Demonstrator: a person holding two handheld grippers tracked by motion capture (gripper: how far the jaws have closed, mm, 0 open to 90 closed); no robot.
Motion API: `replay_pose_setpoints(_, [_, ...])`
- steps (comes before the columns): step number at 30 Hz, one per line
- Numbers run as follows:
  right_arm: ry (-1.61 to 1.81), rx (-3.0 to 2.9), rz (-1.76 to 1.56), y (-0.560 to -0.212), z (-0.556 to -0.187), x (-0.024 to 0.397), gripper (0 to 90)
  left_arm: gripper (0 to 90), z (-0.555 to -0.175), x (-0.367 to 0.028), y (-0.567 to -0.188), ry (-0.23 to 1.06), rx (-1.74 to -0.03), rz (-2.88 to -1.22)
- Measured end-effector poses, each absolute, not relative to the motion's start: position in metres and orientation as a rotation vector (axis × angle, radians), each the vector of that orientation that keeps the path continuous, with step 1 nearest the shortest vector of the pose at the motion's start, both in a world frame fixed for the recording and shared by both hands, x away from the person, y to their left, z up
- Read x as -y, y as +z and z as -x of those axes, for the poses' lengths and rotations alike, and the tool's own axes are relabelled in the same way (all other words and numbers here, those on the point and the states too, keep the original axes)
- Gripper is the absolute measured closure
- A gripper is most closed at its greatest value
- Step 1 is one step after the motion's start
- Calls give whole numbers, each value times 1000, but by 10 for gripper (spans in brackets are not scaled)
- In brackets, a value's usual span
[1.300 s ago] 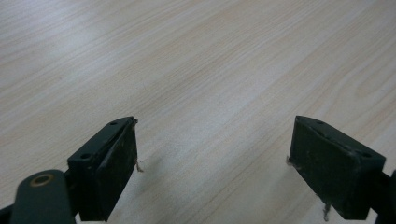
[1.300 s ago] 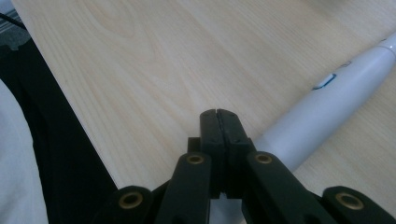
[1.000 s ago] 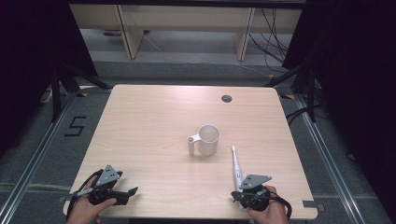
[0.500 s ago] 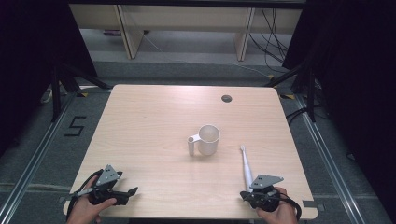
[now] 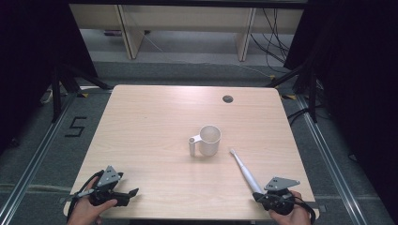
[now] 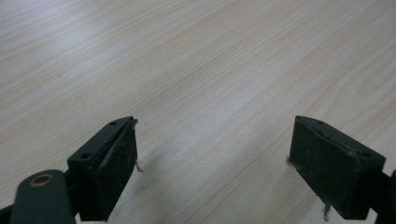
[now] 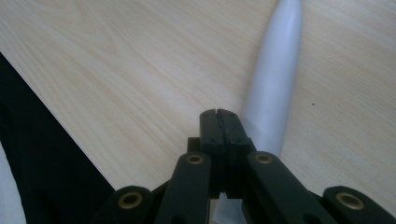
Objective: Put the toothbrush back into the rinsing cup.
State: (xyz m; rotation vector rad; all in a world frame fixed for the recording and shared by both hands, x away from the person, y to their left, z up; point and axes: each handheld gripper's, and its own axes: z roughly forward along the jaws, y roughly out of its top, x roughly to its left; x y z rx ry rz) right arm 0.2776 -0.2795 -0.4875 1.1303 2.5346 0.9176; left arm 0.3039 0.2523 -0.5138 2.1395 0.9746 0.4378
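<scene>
A white mug (image 5: 209,139) stands upright at the middle of the wooden table (image 5: 150,122), its handle to the left. A white toothbrush (image 5: 244,171) lies flat to its right, with the head near the mug and the handle running toward the front right corner. My right gripper (image 5: 257,197) sits at the handle's end. In the right gripper view its jaws (image 7: 219,114) are pressed together, and the toothbrush handle (image 7: 275,70) lies against their right side and passes beneath them. My left gripper (image 5: 133,192) rests near the front left corner, its jaws (image 6: 212,154) wide apart over bare wood.
A dark round cable hole (image 5: 227,99) sits near the table's far right edge. In the right gripper view the table's front edge (image 7: 60,126) drops off to dark floor close to the jaws. Shelving legs and cables stand beyond the table's far side.
My right hand and gripper have slid to the right along the front edge. The toothbrush's handle end swung right with it while the head stayed near the mug. The left gripper kept still.
</scene>
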Motion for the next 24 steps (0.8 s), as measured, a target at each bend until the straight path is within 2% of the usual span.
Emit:
replay_pose_setpoints(11, [907,-2482,-1227,-485,-275,287,900,148,-303,-254,-511,451,-985,-2109])
replay_pose_setpoints(24, [891,-2486,-1185,-483,-278,293,898,148,-303,-254,-511,452,-983,-2111])
